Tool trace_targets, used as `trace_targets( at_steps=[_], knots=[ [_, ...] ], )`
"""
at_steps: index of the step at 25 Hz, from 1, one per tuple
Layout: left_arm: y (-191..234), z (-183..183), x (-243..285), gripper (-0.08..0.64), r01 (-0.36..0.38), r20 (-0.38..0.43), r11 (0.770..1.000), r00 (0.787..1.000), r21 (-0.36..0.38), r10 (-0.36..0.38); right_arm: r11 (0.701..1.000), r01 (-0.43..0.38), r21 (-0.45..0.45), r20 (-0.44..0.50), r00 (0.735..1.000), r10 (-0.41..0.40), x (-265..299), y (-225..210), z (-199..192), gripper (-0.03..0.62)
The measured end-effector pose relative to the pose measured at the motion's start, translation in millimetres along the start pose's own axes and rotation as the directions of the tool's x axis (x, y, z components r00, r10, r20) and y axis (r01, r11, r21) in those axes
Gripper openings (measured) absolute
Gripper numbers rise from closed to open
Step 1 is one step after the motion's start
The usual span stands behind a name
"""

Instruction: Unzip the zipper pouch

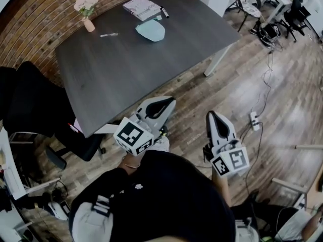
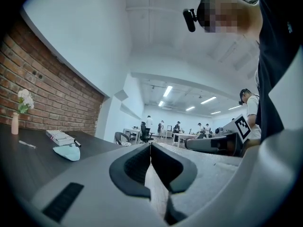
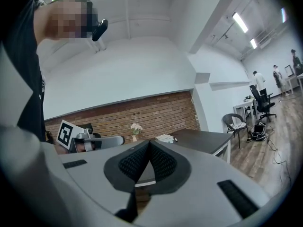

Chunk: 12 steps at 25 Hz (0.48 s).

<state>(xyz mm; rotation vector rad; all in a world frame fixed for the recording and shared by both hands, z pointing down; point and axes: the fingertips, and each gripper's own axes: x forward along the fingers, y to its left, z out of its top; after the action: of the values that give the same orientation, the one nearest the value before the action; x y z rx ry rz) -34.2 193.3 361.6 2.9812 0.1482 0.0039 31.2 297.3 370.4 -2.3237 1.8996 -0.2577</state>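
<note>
The pale blue zipper pouch [image 1: 150, 30] lies flat on the far part of the dark table [image 1: 116, 69]. In the left gripper view the pouch [image 2: 67, 152] is small and far off to the left. Both grippers are held level over the wooden floor, short of the table's near edge and well away from the pouch. My left gripper [image 1: 170, 101] is shut with nothing in it, its jaws meeting in a thin line [image 2: 150, 148]. My right gripper [image 1: 211, 114] is also shut and empty [image 3: 149, 145].
On the table near the pouch are a notebook [image 1: 141, 7], a black marker [image 1: 164, 12], a white pen [image 1: 108, 35] and a small vase of flowers [image 1: 87, 14]. Black office chairs [image 1: 30, 100] stand at the left. A power strip [image 1: 254, 120] and cables lie on the floor at the right.
</note>
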Motion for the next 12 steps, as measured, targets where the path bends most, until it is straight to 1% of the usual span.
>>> trace_targets(
  at_steps=[3,8,12],
  knots=[
    [23,3,12,0.005,0.014,0.001,1.0,1.0,-0.01,-0.014,1.0,0.02,-0.005,-0.008,1.0,-0.021,17,-7,3,0.0],
    [55,14,37,0.005,0.062,0.016,0.998,0.998,-0.019,-0.061,0.997,0.081,-0.011,-0.009,0.997,-0.081,45,-24,15,0.0],
    [80,19,50,0.005,0.093,0.021,0.996,0.996,-0.019,-0.092,0.995,0.103,-0.006,-0.017,0.995,-0.103,71,-32,19,0.0]
  ],
)
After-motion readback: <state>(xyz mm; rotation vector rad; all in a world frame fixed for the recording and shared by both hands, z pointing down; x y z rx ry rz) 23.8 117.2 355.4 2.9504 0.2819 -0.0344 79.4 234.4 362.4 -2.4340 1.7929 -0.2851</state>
